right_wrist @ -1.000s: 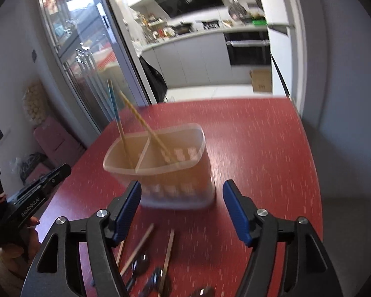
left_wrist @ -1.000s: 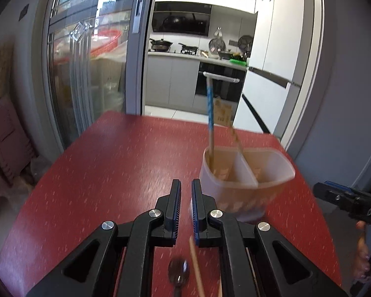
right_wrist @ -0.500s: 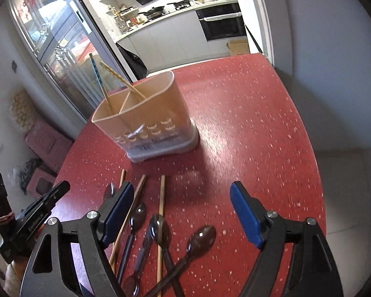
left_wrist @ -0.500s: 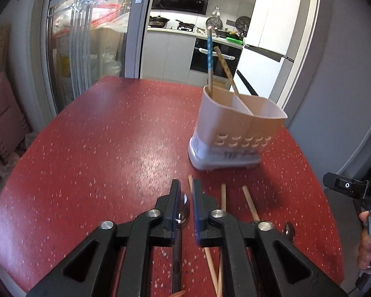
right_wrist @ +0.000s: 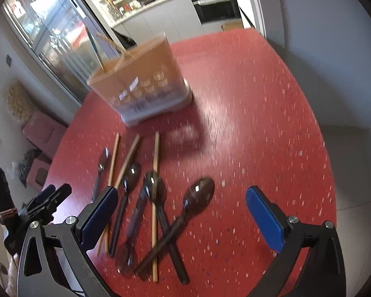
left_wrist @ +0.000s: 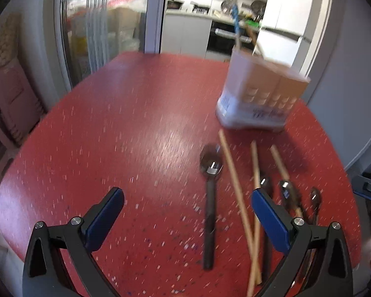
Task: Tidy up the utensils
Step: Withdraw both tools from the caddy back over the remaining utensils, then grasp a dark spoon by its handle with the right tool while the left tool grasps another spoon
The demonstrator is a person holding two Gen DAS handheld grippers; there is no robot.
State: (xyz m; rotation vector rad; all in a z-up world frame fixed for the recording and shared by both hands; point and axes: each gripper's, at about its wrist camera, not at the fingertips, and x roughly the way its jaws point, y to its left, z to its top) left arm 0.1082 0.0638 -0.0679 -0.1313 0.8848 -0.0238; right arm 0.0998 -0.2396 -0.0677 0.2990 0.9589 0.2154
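2 grippers wide open, nothing held
Left gripper (left_wrist: 188, 209) went from closed to open above spoon (left_wrist: 210, 173); right gripper (right_wrist: 181, 205) empty; holder (right_wrist: 141, 81) waits beyond loose chopsticks (right_wrist: 155, 153) on worktop (right_wrist: 259, 123)

the red tabletop (left_wrist: 141, 113) speckled with white flecks looks smooth and glossy, throwing back a pale sheen, and the tan divided utensil holder (right_wrist: 141, 74) with its whitish base reads as translucent, smooth plastic. the loose light-brown chopsticks (right_wrist: 156, 148) look like matt wood or bamboo, while the dark long-handled spoons (right_wrist: 197, 194) have polished bowls with bright glints and duller handles. the black gripper fingers (left_wrist: 269, 212) appear to be matt hard plastic faced with blue pads and set with small shiny metal screws.
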